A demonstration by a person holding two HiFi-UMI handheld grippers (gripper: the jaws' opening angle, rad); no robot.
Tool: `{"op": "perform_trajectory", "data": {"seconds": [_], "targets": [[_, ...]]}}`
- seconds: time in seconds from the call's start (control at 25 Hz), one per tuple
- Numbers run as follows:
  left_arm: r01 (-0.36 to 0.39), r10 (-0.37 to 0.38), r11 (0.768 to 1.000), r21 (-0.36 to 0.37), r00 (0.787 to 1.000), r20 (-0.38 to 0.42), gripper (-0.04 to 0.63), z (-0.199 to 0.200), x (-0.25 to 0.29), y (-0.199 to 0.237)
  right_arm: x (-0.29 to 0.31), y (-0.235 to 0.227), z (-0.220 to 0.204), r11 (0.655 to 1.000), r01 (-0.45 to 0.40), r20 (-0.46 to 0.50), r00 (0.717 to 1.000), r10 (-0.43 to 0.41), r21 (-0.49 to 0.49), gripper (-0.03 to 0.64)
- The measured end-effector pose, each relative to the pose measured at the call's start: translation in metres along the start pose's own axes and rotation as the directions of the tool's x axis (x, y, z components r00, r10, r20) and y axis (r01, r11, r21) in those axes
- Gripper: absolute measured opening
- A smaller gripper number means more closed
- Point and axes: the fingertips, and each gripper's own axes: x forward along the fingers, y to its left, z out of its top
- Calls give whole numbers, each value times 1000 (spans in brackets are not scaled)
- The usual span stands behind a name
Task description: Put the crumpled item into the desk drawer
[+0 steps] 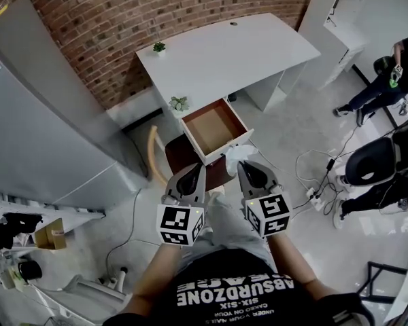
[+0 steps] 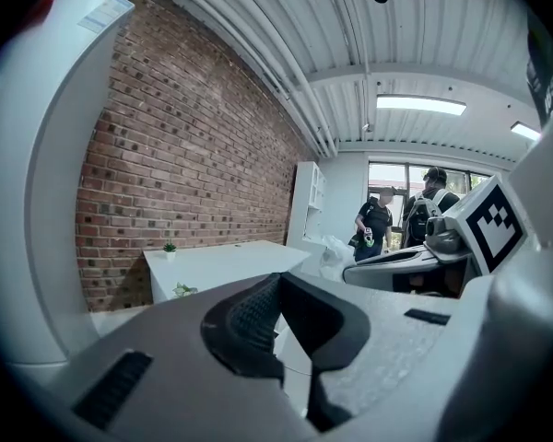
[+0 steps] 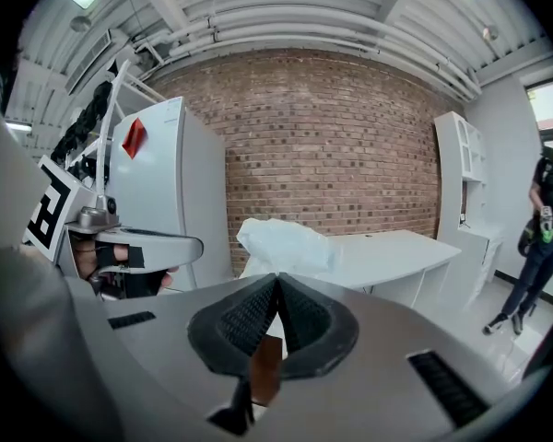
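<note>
The white desk stands against the brick wall, and its drawer is pulled out, showing a bare brown bottom. My right gripper is shut on the crumpled white item, which hangs just beside the drawer's front right corner. In the right gripper view the item bulges up past the closed tips of that gripper. My left gripper is beside it, shut with nothing in it. In the left gripper view that gripper shows its ribbed pads pressed together, with the item at the right.
A brown wooden chair sits under the drawer front. Two small plants stand on the desk. A grey fridge fills the left. Cables and a power strip lie on the floor at right, near a black office chair and people.
</note>
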Motion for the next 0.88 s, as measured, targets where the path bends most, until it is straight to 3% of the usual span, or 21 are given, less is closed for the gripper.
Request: {"op": "perform_trajectory", "data": {"seconds": [0.88], "targets": [[-46, 45, 999, -14, 997, -65, 5, 13, 127, 70, 139, -92, 31, 998, -58, -63, 996, 58, -2, 0]]}}
